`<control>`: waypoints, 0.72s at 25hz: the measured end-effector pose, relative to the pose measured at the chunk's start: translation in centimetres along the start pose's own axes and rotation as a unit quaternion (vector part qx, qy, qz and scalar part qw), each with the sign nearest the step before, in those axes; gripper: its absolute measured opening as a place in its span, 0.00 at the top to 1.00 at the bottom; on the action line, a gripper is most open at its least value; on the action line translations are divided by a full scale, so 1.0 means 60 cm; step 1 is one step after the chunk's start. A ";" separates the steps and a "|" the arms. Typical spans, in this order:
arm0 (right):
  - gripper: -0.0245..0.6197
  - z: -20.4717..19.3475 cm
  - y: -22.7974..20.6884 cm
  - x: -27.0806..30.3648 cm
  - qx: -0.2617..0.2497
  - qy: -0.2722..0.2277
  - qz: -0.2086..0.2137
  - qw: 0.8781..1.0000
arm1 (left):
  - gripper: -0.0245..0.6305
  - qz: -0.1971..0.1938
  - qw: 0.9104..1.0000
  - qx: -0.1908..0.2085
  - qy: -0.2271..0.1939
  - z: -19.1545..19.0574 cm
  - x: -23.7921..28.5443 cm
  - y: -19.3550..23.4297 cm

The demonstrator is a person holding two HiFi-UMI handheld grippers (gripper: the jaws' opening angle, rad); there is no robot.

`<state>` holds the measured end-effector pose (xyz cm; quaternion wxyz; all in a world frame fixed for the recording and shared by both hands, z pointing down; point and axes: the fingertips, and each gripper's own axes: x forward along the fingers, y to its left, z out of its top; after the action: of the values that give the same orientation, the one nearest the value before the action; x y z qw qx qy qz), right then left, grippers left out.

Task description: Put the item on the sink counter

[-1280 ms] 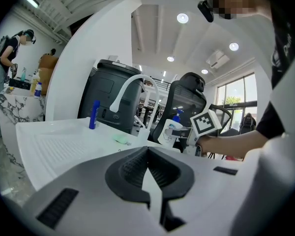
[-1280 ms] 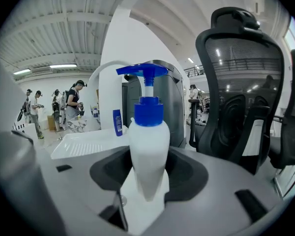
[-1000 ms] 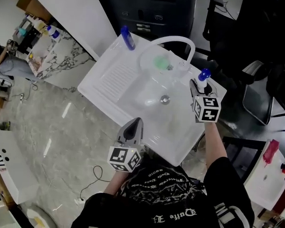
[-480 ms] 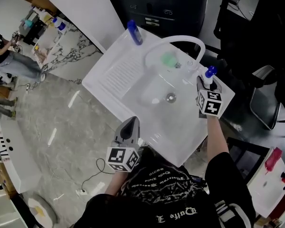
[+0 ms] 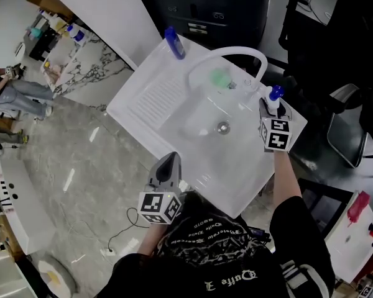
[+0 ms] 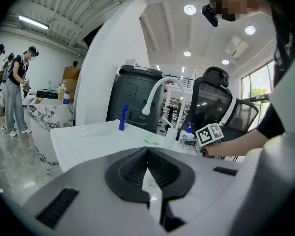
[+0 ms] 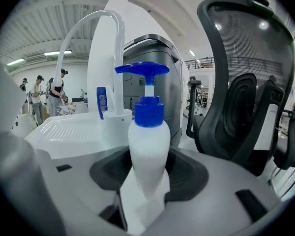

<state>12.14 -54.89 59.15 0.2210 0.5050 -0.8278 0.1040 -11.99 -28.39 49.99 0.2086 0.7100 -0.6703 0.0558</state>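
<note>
Nearest: person's dark printed shirt, cut off by the bottom edge of the head view; left hand-held gripper [image 6: 148, 150] just ahead of it, over the near edge of the white desk [image 5: 150, 101]; jaws together, nothing between the pads.

Middle: sunken basin [image 5: 196, 120] with a round drain [image 5: 222, 127]; ribbed draining area to its left, bare.

Right edge of the desk: right hand-held gripper [image 7: 149, 154], jaws clamped on the lower body of a white pump bottle [image 7: 147, 132] with a blue pump head; bottle upright. From the head view only the blue top and a little white shoulder show above the marker cube; the bottle's base is hidden behind the jaws in both views, so contact with the desk surface cannot be told.

Farther: arched white faucet [image 5: 236, 53] behind the basin; a small green pad [image 5: 221, 77] below the arch, too blurred to identify; a blue bottle [image 5: 174, 43] at the far left corner of the desk, label unreadable.

Beyond the desk: dark cabinet [image 5: 224, 11]; black mesh office chair [image 7: 246, 82] at the right, partly cut off; people [image 5: 18, 95] standing well off at the left, small and indistinct.
</note>
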 end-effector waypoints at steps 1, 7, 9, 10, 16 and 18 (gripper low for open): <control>0.65 0.000 0.000 0.001 -0.001 0.000 0.000 1.000 | 0.95 0.002 1.000 0.001 0.000 0.001 0.000 0.002; 0.54 0.001 0.002 -0.009 0.044 -0.003 0.010 0.999 | 0.95 0.008 1.000 -0.003 -0.003 0.004 -0.004 0.017; 0.50 0.016 0.008 -0.023 0.051 -0.017 0.020 0.998 | 0.95 0.007 1.000 -0.003 -0.005 0.005 -0.003 0.019; 0.50 0.023 0.010 -0.032 0.048 -0.022 0.020 0.998 | 0.95 0.006 1.000 -0.002 -0.006 0.005 -0.002 0.020; 0.48 0.064 0.015 -0.106 0.027 -0.056 -0.005 0.998 | 0.95 -0.015 1.000 -0.004 -0.011 0.009 0.003 0.019; 0.48 0.081 0.021 -0.134 0.024 -0.071 -0.011 0.997 | 0.95 -0.029 0.999 -0.005 -0.017 0.014 0.005 0.013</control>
<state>12.90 -49.88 51.17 0.1509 0.5250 -0.8333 0.0850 -12.86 -28.96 49.52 0.2025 0.7290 -0.6529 0.0346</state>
